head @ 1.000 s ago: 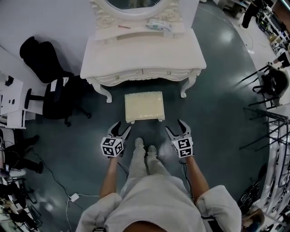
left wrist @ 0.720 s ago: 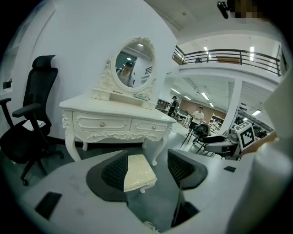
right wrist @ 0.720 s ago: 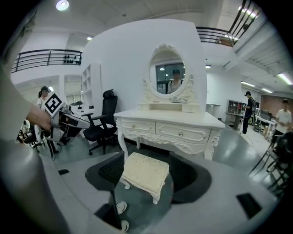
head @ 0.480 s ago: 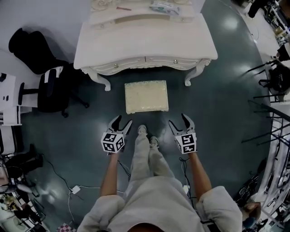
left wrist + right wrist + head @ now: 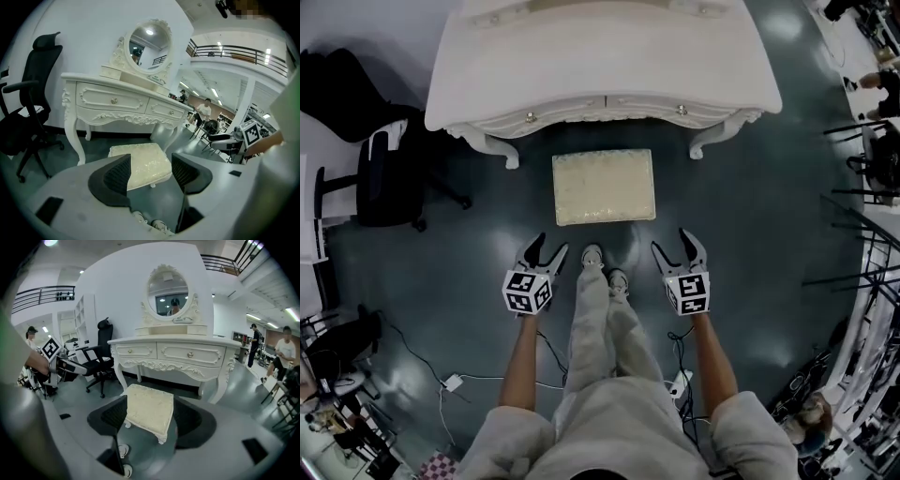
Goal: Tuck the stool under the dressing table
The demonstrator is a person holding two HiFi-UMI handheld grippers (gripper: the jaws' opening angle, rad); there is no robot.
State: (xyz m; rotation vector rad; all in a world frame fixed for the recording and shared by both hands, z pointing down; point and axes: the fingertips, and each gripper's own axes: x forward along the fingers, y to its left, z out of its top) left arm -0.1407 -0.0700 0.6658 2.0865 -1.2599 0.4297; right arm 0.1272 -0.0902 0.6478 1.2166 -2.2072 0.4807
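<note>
stool (image 5: 604,187) before dressing table (image 5: 600,66) | office chair (image 5: 380,173) beside | left gripper (image 5: 548,246), right gripper (image 5: 672,242) jaws released

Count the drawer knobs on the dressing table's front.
2: the left knob and the right knob, either side of the middle of the dressing table front. Any on its sides would be hidden.

Pale top (image 5: 623,427), trousers (image 5: 598,323); marker-cubed left tool (image 5: 548,246), right tool (image 5: 672,242).
</note>
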